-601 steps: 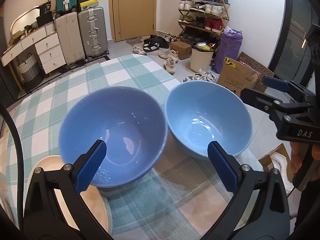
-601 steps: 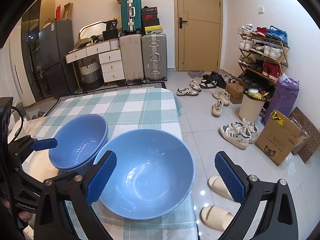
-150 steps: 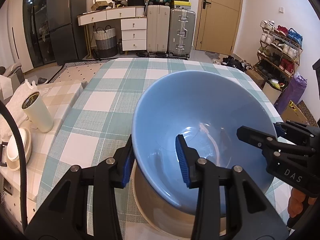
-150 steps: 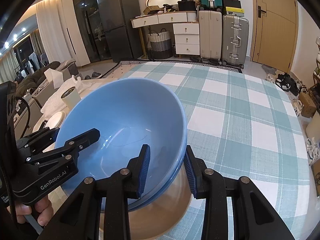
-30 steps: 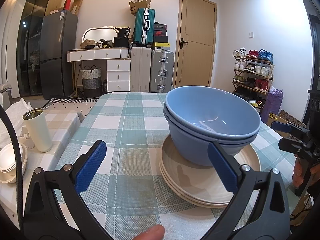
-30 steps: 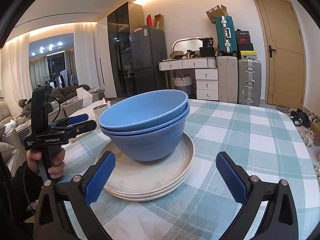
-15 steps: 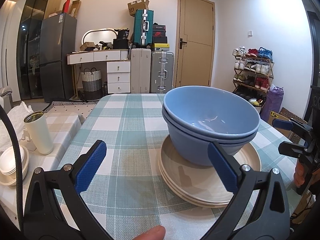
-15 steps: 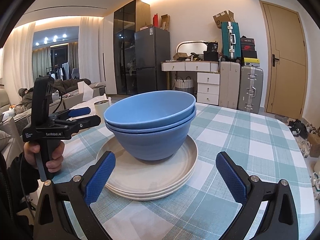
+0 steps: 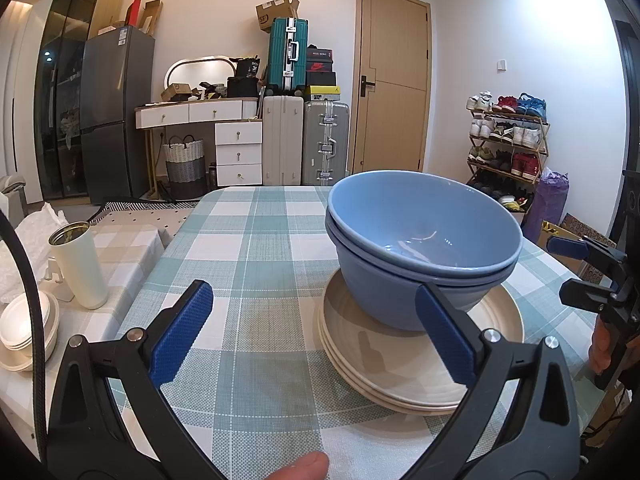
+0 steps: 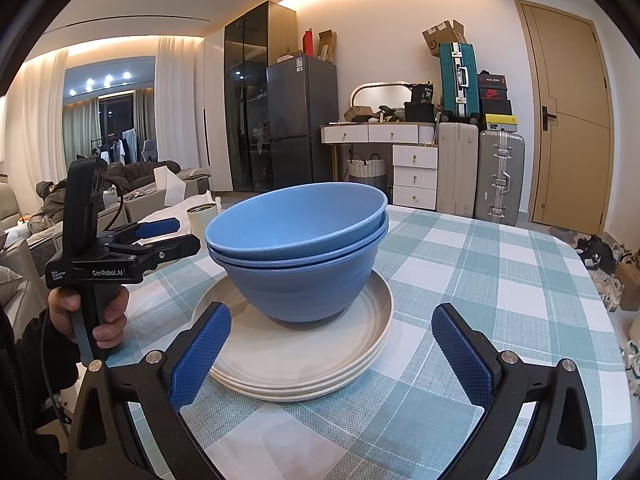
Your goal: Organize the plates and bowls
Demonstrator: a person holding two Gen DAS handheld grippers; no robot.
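Note:
Two blue bowls (image 9: pixel 424 240) (image 10: pixel 298 256) sit nested, one inside the other, on a stack of cream plates (image 9: pixel 420 364) (image 10: pixel 300 356) on the checked table. My left gripper (image 9: pixel 314 332) is open and empty, held back from the stack on its left side; it also shows in the right wrist view (image 10: pixel 160 236). My right gripper (image 10: pixel 330 354) is open and empty, just in front of the plates; it also shows at the right edge of the left wrist view (image 9: pixel 576 270). Neither gripper touches the dishes.
The table has a green and white checked cloth (image 9: pixel 256 248). A white tumbler (image 9: pixel 80 266) and small white bowls (image 9: pixel 24 332) stand on a side surface to the left. Suitcases (image 9: pixel 304 140), drawers and a shoe rack (image 9: pixel 508 144) are beyond the table.
Both grippers have drawn slightly back and stayed open. The bowls and plates have not moved.

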